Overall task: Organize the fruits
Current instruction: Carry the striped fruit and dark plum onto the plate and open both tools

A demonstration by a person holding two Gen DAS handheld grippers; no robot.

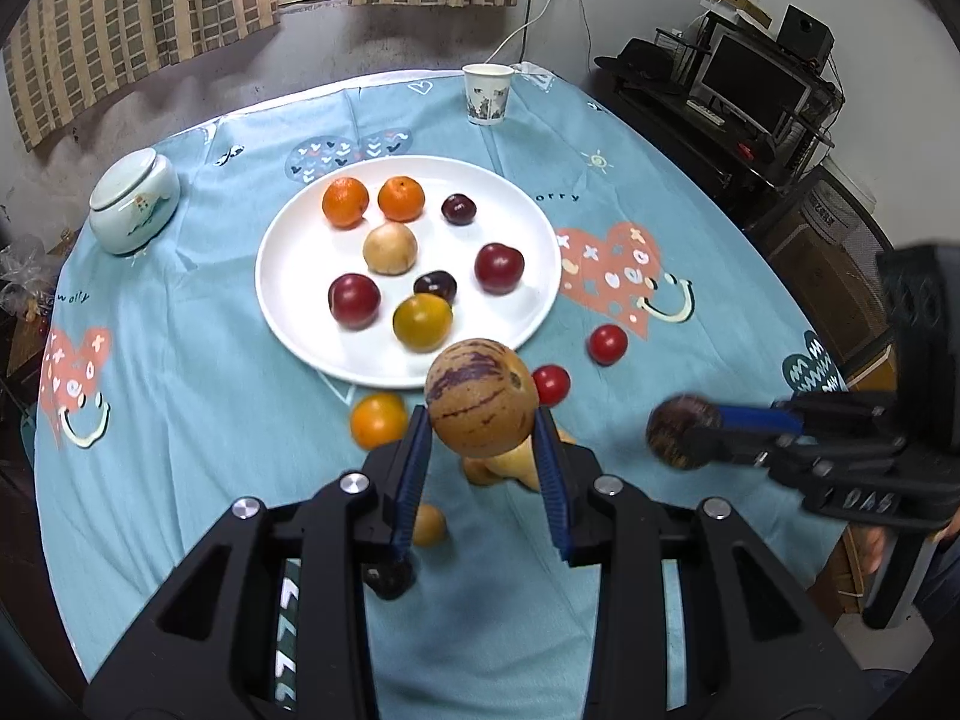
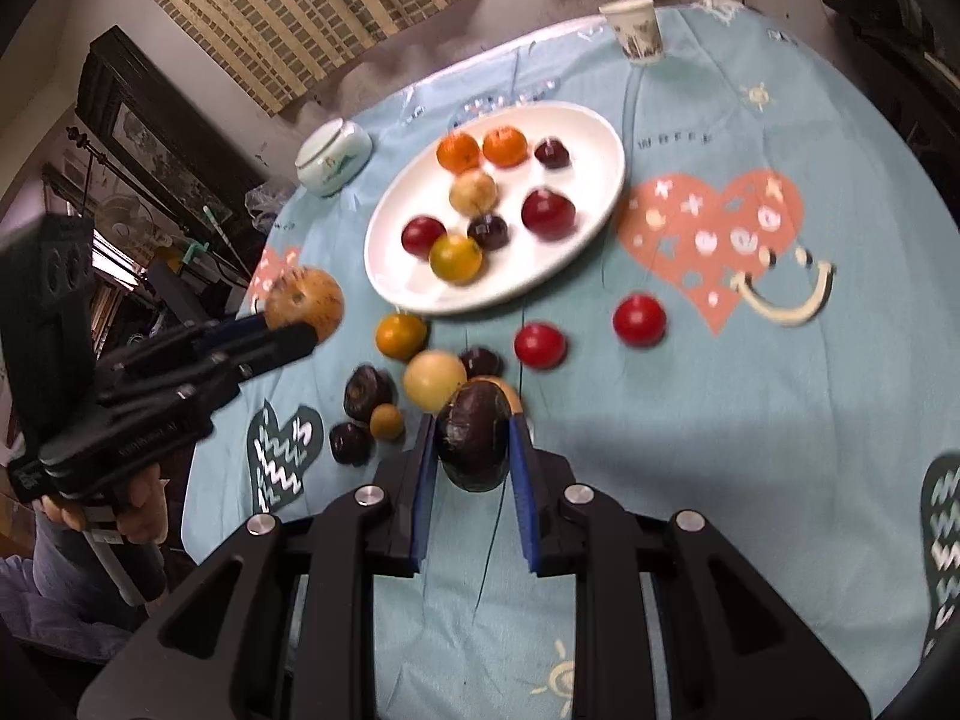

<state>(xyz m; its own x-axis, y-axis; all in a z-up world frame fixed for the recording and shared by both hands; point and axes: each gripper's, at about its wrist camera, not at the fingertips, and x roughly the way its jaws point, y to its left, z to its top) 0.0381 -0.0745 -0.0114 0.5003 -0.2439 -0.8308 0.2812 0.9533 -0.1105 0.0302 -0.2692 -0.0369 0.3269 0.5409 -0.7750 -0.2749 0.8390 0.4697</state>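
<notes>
Just beyond both claws lies the white plate. The left claw, clamped on a striped melon, is nearer its near rim; the right claw grips a dark fruit.

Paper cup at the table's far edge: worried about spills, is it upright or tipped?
Upright: the paper cup stands on its base, mouth up. Contents cannot be seen.

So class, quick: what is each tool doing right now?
Left tool: closed on a tan, purple-streaked fruit.
Right tool: closed on a dark fruit.
</notes>
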